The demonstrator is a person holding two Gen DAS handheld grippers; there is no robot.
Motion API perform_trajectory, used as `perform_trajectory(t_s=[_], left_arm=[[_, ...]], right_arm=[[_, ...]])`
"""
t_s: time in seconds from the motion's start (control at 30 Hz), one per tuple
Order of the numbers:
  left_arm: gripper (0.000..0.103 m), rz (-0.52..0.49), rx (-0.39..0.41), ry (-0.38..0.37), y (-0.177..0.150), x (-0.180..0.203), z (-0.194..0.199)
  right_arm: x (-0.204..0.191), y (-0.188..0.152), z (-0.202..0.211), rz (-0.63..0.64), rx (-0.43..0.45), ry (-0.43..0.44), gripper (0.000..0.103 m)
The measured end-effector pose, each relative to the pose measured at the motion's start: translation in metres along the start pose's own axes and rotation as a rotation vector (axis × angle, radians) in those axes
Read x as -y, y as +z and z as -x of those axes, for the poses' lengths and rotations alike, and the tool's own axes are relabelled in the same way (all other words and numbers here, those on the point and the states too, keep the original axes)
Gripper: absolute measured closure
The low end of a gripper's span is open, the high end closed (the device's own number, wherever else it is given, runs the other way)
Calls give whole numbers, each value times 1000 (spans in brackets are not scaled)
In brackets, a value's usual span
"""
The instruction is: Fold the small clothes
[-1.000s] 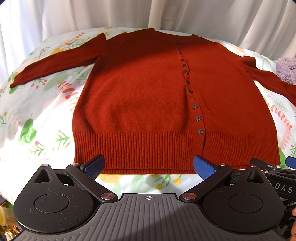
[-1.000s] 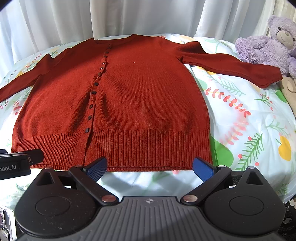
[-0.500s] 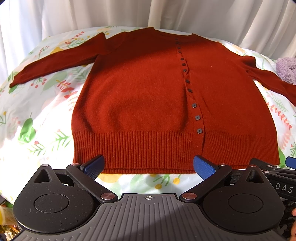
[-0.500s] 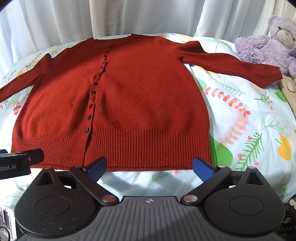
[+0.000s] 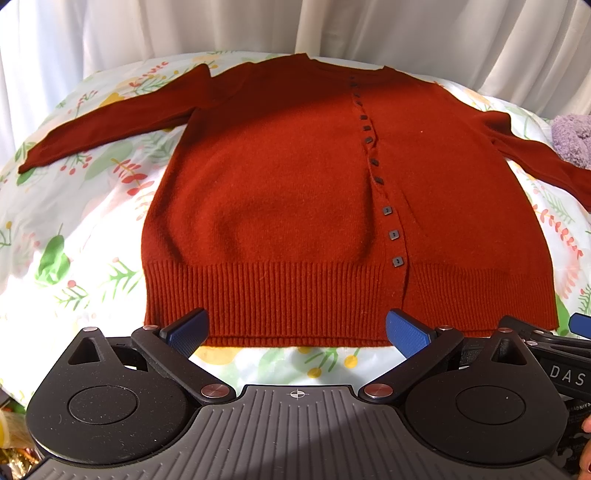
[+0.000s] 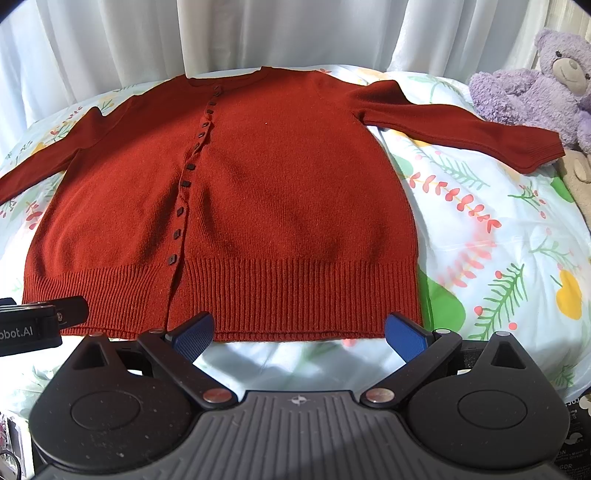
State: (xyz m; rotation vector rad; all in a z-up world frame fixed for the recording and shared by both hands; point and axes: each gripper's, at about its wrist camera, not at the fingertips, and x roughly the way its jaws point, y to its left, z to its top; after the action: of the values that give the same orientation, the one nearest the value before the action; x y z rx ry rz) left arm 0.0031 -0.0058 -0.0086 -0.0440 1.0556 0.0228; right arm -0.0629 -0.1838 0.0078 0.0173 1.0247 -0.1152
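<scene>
Nothing has visibly changed over the last second: both tools hover where they were and the cardigan lies just as flat, so the folding has not begun and this reads as a pause before the first grasp.

Nearest, the left gripper (image 5: 295, 328) is spread wide, released, its blue ribbed pads (image 5: 186, 331) empty and hanging just short of the cardigan's hem. The right gripper (image 6: 301, 330) is likewise released and empty, also just short of the hem, beside the left one.

The cardigan (image 5: 280, 192) is rust-red knit, soft and matte, lying face up and buttoned on a bedsheet (image 6: 498, 258). Its hem (image 5: 280, 302) is a deep band of vertical ribbing, the edge closest to the grippers. A line of small dark square buttons (image 5: 392, 234) runs from the hem away toward the round neckline. The body is smooth with only faint ripples along the placket.

Beyond the hem, both sleeves spread outward from the shoulders: the left sleeve (image 5: 110, 125) and the right sleeve (image 6: 461, 125), each lying flat.

The sheet is pale cotton printed with leaves and berries. Past the right sleeve's cuff sits a fuzzy purple teddy bear (image 6: 535, 88). Behind the cardigan's neckline hangs a white curtain (image 6: 295, 33).
</scene>
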Motion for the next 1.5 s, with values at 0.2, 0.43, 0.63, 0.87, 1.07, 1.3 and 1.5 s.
perform_trajectory(t_s=[0.2,0.43,0.63,0.87,1.07,1.3,1.5], left_arm=[[0,-1,-1,-1,1,1,0],[0,-1,-3,-1,1,2,0],[0,-2,-6,1,1,4,-1],[0,-2,-13,1,2,1,-3],[0,1,-18,-1,2,-2,-4],[0,2,-20,-2,1,-2,-5],[0,10,-30,-2,1,-3,-7]], right_arm=[[1,0,0,-3,-2,3,4],[2,0,1,-10,0,5,4],[2,-1,1,-15,-1,11,4],[3,-2,0,-16,-1,23,4],[2,-2,0,-12,0,30,4],[4,-3,-1,-16,0,34,4],[4,-3,-1,-16,3,45,4]])
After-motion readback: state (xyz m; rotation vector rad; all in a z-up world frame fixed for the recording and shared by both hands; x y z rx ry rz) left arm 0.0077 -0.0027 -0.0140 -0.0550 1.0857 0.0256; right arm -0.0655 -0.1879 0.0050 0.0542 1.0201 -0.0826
